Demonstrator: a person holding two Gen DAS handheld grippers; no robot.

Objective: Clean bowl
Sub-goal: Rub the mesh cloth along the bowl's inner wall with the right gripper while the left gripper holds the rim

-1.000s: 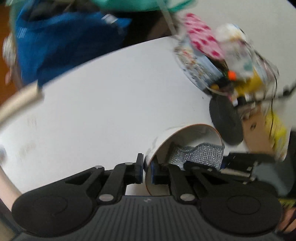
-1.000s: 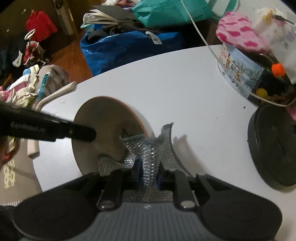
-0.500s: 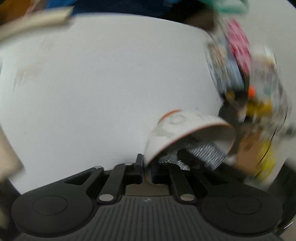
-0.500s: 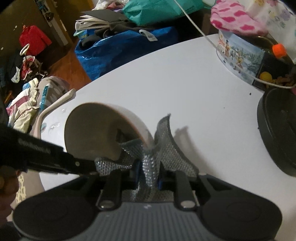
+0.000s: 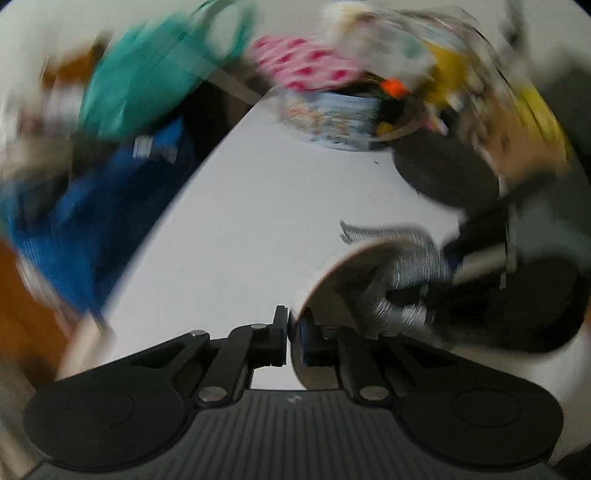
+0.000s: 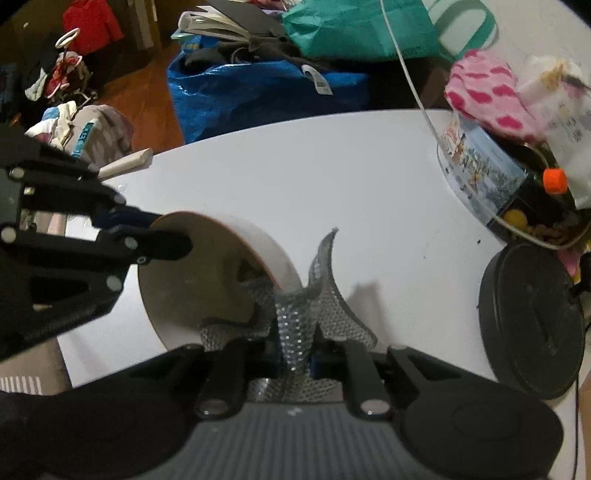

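Observation:
A white bowl (image 6: 207, 280) with an orange rim and a tan inside is held tilted above the white table (image 6: 332, 199). My left gripper (image 5: 291, 336) is shut on the bowl's rim (image 5: 295, 332); it shows from the left in the right wrist view (image 6: 162, 236). My right gripper (image 6: 295, 354) is shut on a silver mesh scrubbing cloth (image 6: 328, 310), which is pressed over the bowl's near rim and partly inside it. The cloth also shows in the blurred left wrist view (image 5: 402, 273), with the right gripper (image 5: 436, 291) behind it.
A round black lid (image 6: 532, 317) lies on the table at the right. A printed tin (image 6: 480, 173) full of clutter, with a pink patterned cloth (image 6: 487, 96), stands at the back right. A blue bag (image 6: 258, 92) and a teal bag (image 6: 362, 29) sit beyond the table's far edge.
The left gripper has turned the bowl, swinging its view sharply. The bowl has tilted and shifted slightly right against the cloth. The right gripper keeps the cloth on the rim.

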